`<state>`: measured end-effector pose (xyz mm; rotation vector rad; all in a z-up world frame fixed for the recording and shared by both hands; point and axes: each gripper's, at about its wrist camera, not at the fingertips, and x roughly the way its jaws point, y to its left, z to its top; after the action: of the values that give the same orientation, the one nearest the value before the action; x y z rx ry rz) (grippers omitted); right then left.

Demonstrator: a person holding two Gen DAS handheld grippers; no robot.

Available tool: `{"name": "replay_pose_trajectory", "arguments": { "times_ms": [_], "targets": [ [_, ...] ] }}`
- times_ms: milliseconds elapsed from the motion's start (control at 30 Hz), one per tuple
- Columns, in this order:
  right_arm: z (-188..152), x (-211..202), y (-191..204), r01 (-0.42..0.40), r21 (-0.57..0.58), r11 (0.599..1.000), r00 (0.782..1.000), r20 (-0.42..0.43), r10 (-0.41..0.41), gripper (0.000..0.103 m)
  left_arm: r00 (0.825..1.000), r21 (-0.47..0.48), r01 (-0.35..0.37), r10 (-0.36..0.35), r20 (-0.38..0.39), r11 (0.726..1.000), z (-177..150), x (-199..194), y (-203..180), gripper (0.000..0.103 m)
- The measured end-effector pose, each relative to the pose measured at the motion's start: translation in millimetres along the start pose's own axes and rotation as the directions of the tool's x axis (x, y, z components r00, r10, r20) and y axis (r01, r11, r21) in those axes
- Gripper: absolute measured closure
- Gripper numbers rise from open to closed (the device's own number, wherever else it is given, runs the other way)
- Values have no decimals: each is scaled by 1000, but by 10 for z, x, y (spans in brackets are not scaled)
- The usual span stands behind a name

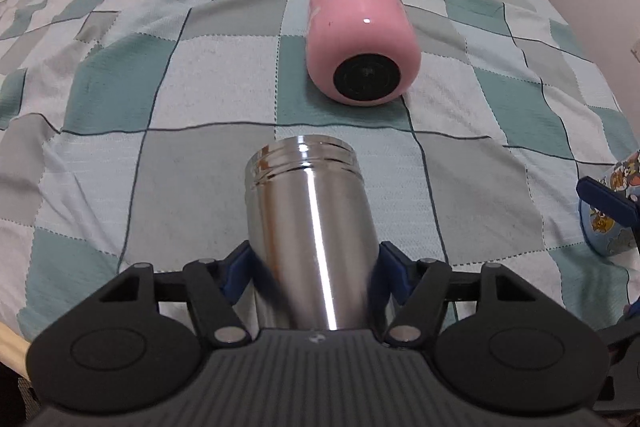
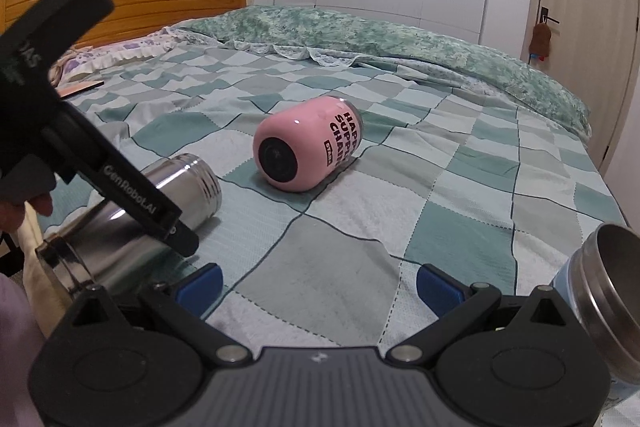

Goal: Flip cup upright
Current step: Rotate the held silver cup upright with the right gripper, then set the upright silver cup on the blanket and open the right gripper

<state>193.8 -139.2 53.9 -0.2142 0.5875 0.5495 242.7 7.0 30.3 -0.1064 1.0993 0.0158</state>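
Under my tools is a bed (image 2: 460,163) covered with a quilt (image 1: 168,75) of green, grey and pale blue squares. On the quilt a pink cup (image 1: 362,35) lies on its side, its black base toward me, and a blue cartoon-printed cup (image 1: 610,211) sits near the right edge. At the far end a rumpled green floral blanket (image 2: 360,35) lies across the bed beside a frilled pillow (image 2: 120,53).
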Motion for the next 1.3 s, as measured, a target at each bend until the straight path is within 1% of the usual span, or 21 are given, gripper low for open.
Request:
{"name": "replay_pose_trajectory", "arguments": {
  "times_ms": [100,233,367,400,533,633,667,700,767,867,933,967,1067,1133,1200,1267,1300],
  "targets": [
    [-9,-38,18,8,9,1000,1000,5,-8,0,998,14,-15,14,61,1000,-63,-116,21,36],
    [-22,-98,58,17,22,1000,1000,12,-17,0,992,1,30,-30,125,1000,-121,-304,148,36],
    [-47,-208,133,22,45,999,999,41,-24,0,974,-7,55,-52,220,998,-233,-567,293,37],
    [-50,-232,152,25,52,998,998,48,-27,0,966,-7,61,-57,254,998,-269,-657,342,37],
    [-55,-321,240,38,91,995,995,94,-46,0,919,2,61,-57,390,998,-368,-991,525,39],
    [-45,-367,320,52,118,992,989,132,-68,0,873,5,27,-26,486,1000,-425,-1153,646,39],
    [-39,-376,347,57,129,990,987,145,-75,0,851,9,-6,0,525,1000,-451,-1197,685,39],
    [-31,-383,374,62,138,988,984,156,-84,0,836,1,-33,27,548,999,-466,-1214,728,39],
    [-17,-389,430,73,151,986,980,174,-99,0,816,-21,-67,67,574,998,-494,-1213,830,39],
    [2,-374,502,83,168,982,975,188,-115,0,799,-48,-83,96,594,995,-501,-1129,987,39],
    [15,-349,542,89,176,980,974,190,-122,0,793,-61,-89,107,599,994,-506,-1059,1063,39],
    [22,-332,561,91,177,980,975,187,-124,0,794,-67,-94,116,596,993,-494,-1022,1098,39],
    [41,-284,626,103,168,980,976,174,-132,0,807,-68,-131,146,572,989,-465,-904,1159,39],
    [50,-259,667,107,162,981,977,168,-135,0,826,-63,-154,164,540,986,-410,-794,1194,39],
    [58,-232,693,113,161,981,977,163,-139,0,848,-57,-157,164,504,986,-375,-651,1249,39],
    [60,-215,715,115,159,981,977,158,-141,0,839,-47,-163,163,519,986,-379,-595,1265,39],
    [59,-210,723,117,157,981,977,157,-142,0,839,-51,-163,165,519,985,-356,-593,1261,39]
  ]
}}
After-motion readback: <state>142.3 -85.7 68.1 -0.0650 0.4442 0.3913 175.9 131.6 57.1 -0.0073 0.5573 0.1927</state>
